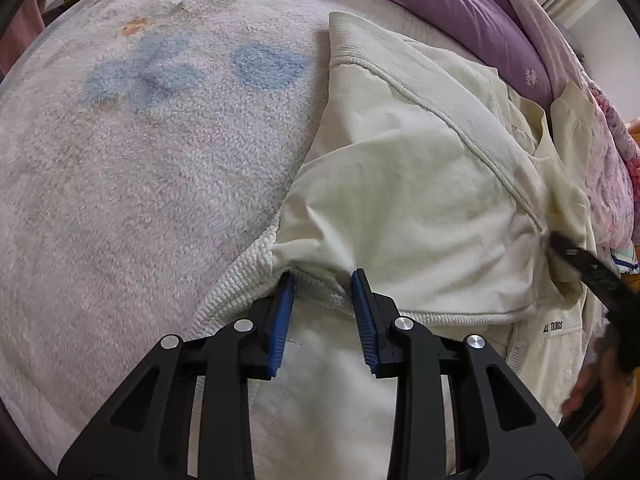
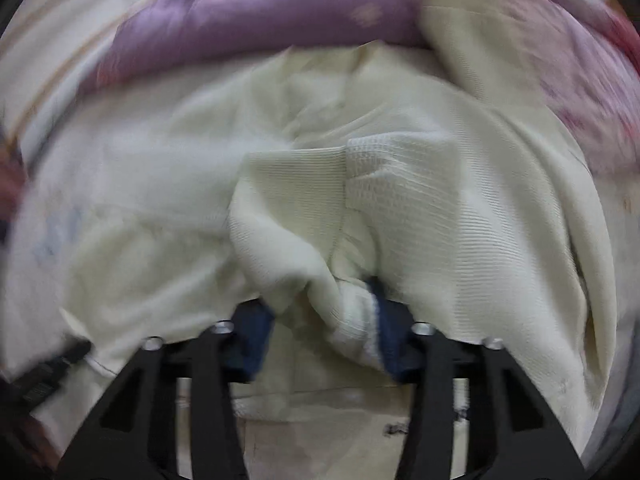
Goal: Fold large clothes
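Note:
A cream jacket (image 1: 400,184) with ribbed knit hems lies on a pale fleece blanket (image 1: 140,180). My left gripper (image 1: 323,280) has its blue pads apart, with the ribbed hem (image 1: 240,276) lying between the fingertips; nothing is pinched. In the blurred right wrist view the same jacket (image 2: 400,200) fills the frame. My right gripper (image 2: 320,300) has its fingers apart with a bunch of ribbed cloth (image 2: 352,320) lying between them against the right pad. The right gripper also shows as a black shape at the right edge of the left wrist view (image 1: 588,268).
A purple quilt (image 1: 460,8) is heaped along the far side of the jacket, with pink floral bedding (image 1: 612,168) beside it. The quilt also shows in the right wrist view (image 2: 260,28). A hand (image 1: 600,384) is at the lower right.

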The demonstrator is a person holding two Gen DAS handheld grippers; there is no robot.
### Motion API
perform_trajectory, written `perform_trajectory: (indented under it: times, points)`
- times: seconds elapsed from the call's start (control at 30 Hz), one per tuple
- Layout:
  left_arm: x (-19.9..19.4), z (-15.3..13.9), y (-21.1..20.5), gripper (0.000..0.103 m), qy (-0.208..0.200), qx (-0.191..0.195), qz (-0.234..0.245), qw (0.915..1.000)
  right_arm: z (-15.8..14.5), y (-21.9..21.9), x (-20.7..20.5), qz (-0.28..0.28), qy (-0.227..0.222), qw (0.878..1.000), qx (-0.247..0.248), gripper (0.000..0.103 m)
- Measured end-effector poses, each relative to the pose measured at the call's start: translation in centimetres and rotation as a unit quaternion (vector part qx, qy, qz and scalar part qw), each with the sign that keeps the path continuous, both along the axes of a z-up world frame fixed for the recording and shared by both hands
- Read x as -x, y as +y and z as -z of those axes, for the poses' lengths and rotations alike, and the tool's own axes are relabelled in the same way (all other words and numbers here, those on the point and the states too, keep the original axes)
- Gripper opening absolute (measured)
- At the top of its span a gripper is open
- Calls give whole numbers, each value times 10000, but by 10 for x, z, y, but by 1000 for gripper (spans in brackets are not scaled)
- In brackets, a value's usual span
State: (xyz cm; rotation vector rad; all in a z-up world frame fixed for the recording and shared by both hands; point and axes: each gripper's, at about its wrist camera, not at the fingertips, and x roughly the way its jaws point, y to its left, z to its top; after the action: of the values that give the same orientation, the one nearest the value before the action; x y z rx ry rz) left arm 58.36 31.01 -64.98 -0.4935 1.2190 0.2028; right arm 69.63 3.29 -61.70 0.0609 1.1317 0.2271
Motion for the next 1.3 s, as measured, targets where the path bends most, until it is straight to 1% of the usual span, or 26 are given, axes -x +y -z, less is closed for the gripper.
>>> perform_trajectory:
  times: [0.03, 0.1, 0.17, 0.2, 0.23, 0.27, 0.3, 0.37, 0.4, 0.47, 0.53, 0.57, 0.6, 0.67, 0.73, 0.8, 0.87, 0.9, 0.97, 1.03, 1.07, 1.1, 1.13, 1.2, 1.23, 1.3]
  points:
    - [-1, 0, 0, 32, 7, 9, -5, 10000, -4, -13, -1, 161, 3, 9997, -158, 31]
    - [-1, 0, 0, 32, 23, 19, -10, 10000, -14, -53, 1, 695, -14, 9961, -545, 29]
    - [-4, -1, -1, 32, 48, 35, -15, 10000, -20, -90, 8, 1163, -65, 9900, -799, 25]
    - [-5, -1, -1, 32, 69, 40, -13, 10000, -18, -113, 11, 1425, 10, 9860, -866, 25]
    - [-5, -2, -2, 32, 98, 33, 1, 9999, -17, -126, 19, 1621, 92, 9822, -942, 25]
    - [-6, -3, -3, 32, 132, 22, 19, 9999, -14, -145, 26, 1901, 148, 9766, -995, 25]
    - [-7, -6, -3, 32, 161, 26, 39, 9999, -11, -162, 30, 2172, 211, 9726, -807, 29]
    - [-7, -8, -5, 33, 197, 39, 78, 9998, -4, -190, 39, 2497, 351, 9644, -796, 34]
    - [-7, -11, -6, 33, 251, 3, 99, 9996, -2, -201, 43, 2598, 404, 9620, -738, 33]
    - [-7, -18, -10, 37, 249, -101, 162, 9995, -3, -213, 47, 2572, 411, 9624, -766, 33]
    - [-8, -32, -17, 46, 145, -381, 262, 9988, -12, -217, 46, 2504, 381, 9656, -589, 34]
    - [-9, -40, -21, 49, 52, -520, 302, 9982, -18, -215, 43, 2470, 308, 9675, -455, 41]
    - [-11, -46, -24, 50, -20, -599, 331, 9977, -31, -217, 41, 2513, 100, 9674, -307, 57]
    - [-18, -58, -32, 52, -202, -665, 453, 9966, -47, -221, 32, 2619, -190, 9647, -197, 70]
    - [-29, -63, -41, 61, -300, -588, 562, 9962, -58, -225, 21, 2544, -400, 9658, -299, 70]
    - [-41, -60, -48, 61, -279, -545, 639, 9961, -59, -225, -3, 2341, -382, 9708, -352, 70]
    - [-55, -52, -58, 61, -176, -488, 807, 9954, -53, -217, -40, 1952, -348, 9795, -348, 70]
    - [-58, -50, -59, 61, -142, -484, 821, 9954, -45, -211, -59, 1764, -265, 9837, -242, 70]
    - [-65, -46, -63, 61, -116, -411, 880, 9952, -26, -206, -85, 1573, -136, 9870, -297, 70]
    - [-67, -41, -64, 63, -71, -450, 897, 9949, 1, -204, -109, 1526, 254, 9871, -421, 70]
    - [-67, -39, -64, 63, -40, -446, 899, 9949, 9, -204, -113, 1531, 338, 9863, -516, 68]
    - [-68, -36, -63, 63, 0, -402, 894, 9952, 14, -202, -116, 1471, 376, 9863, -640, 58]
    - [-68, -33, -62, 63, 46, -393, 878, 9953, 21, -198, -119, 1344, 491, 9867, -766, 45]
    - [-67, -31, -61, 63, 51, -397, 913, 9950, 23, -193, -118, 1139, 447, 9890, -837, 8]
    - [-66, -30, -60, 63, 67, -424, 910, 9949, 18, -194, -114, 1087, 353, 9901, -809, 6]
    - [-65, -28, -59, 63, 123, -373, 879, 9954, -2, -203, -102, 1223, -23, 9909, -560, 4]
